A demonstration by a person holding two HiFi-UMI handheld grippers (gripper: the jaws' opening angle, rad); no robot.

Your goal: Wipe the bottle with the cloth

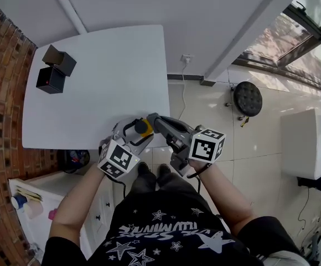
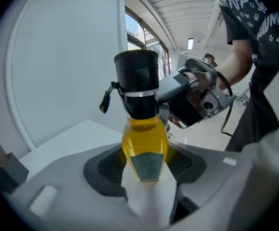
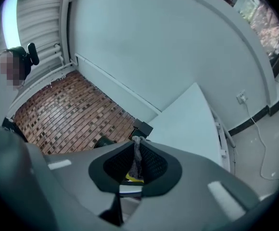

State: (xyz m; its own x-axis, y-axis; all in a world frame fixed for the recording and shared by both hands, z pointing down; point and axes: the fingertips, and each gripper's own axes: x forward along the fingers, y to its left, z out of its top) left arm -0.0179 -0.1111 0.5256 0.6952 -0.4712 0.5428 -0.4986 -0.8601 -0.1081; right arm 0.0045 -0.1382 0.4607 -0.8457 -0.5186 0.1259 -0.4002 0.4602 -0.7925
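Observation:
A small bottle (image 2: 144, 141) of yellow liquid with a black cap and a white label stands upright between the jaws of my left gripper (image 2: 146, 166), which is shut on its lower body. In the head view the bottle (image 1: 144, 127) hangs just off the white table's (image 1: 99, 76) near edge. My right gripper (image 3: 136, 163) is shut on a thin grey cloth (image 3: 137, 153) that sticks out past its fingertips. In the head view my right gripper (image 1: 153, 121) points left, and its tip meets the bottle. A sliver of yellow shows under the cloth in the right gripper view.
Two dark boxes (image 1: 55, 70) sit at the table's far left corner. A brick wall (image 1: 0, 93) runs along the left. A round black stool (image 1: 247, 98) and a white counter (image 1: 310, 143) stand on the tiled floor to the right. A cord hangs from a wall socket (image 1: 186, 58).

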